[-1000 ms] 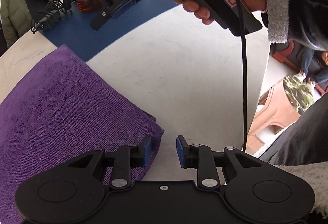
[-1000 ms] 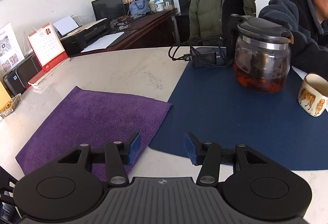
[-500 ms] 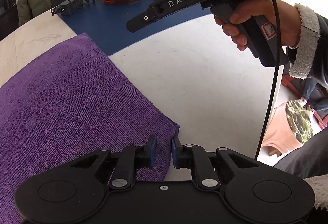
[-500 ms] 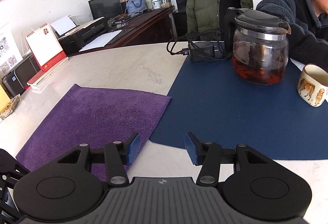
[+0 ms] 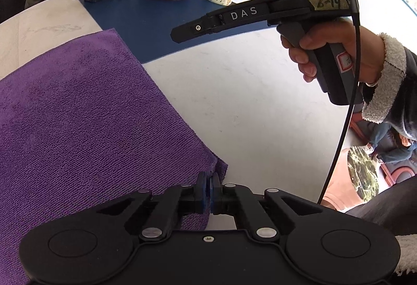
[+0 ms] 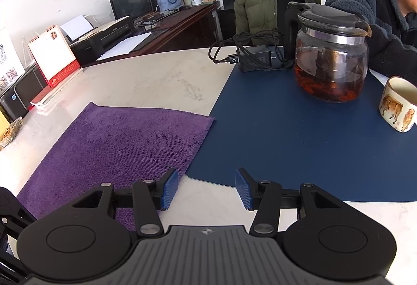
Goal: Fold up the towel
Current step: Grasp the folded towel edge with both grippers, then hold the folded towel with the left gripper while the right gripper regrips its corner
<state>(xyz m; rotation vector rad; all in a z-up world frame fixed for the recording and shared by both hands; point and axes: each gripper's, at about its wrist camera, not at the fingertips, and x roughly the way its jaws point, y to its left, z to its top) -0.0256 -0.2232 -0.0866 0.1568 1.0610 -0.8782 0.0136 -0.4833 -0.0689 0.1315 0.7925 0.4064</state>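
A purple towel lies flat on the pale table. My left gripper is shut on the towel's near right corner, the cloth pinched between its blue pads. In the right wrist view the same towel spreads out to the left. My right gripper hovers open over bare table just beside the towel's edge, with nothing between its fingers. The right tool's black body, held by a hand, shows above the table in the left wrist view.
A dark blue mat adjoins the towel's right side and carries a glass teapot, a mug and a charger with cable. A person sits behind it. A desk calendar stands far left.
My left gripper slid onto the towel's corner and its jaws closed on the cloth. The view rolled somewhat. My right gripper stayed open and hardly moved.
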